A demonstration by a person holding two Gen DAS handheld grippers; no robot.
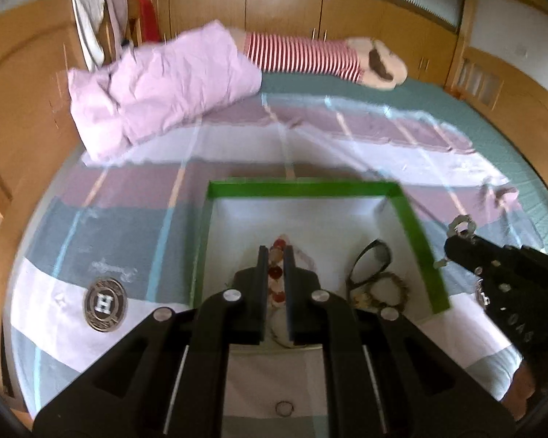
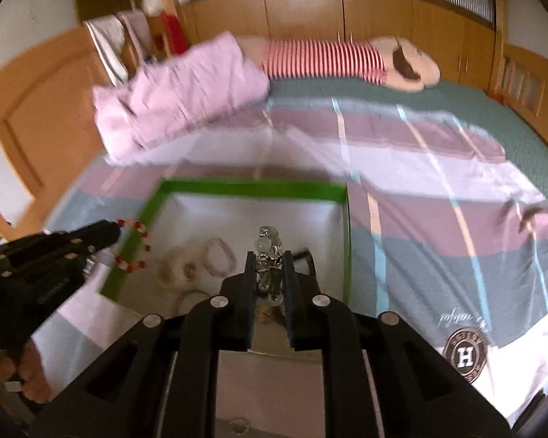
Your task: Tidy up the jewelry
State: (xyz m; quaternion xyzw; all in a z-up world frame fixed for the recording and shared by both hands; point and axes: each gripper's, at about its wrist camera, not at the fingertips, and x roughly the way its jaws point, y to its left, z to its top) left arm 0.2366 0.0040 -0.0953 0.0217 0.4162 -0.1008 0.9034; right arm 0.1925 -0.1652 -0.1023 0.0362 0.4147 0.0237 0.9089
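In the left wrist view my left gripper (image 1: 276, 255) is shut on a red-and-white bead bracelet (image 1: 276, 273), which hangs over the white inside of a green-rimmed box (image 1: 303, 188). Black sunglasses (image 1: 372, 261) and a brownish bead bracelet (image 1: 389, 288) lie in the box. At the right my right gripper (image 1: 451, 246) carries a silvery bracelet (image 1: 461, 226). In the right wrist view my right gripper (image 2: 269, 259) is shut on that silver and pale-green bead bracelet (image 2: 268, 244) above the box (image 2: 252, 188). My left gripper (image 2: 115, 231) holds the red-and-white bracelet (image 2: 137, 246) over the box's left rim.
The box sits on a bed with a striped sheet (image 1: 347, 153). A pink duvet (image 1: 157, 87) and a red-striped plush (image 1: 303, 54) lie at the far side, with wooden cupboards behind. A pink bracelet (image 2: 219, 255) and a pale one (image 2: 175, 270) lie in the box. A small ring (image 1: 284, 408) lies near the front.
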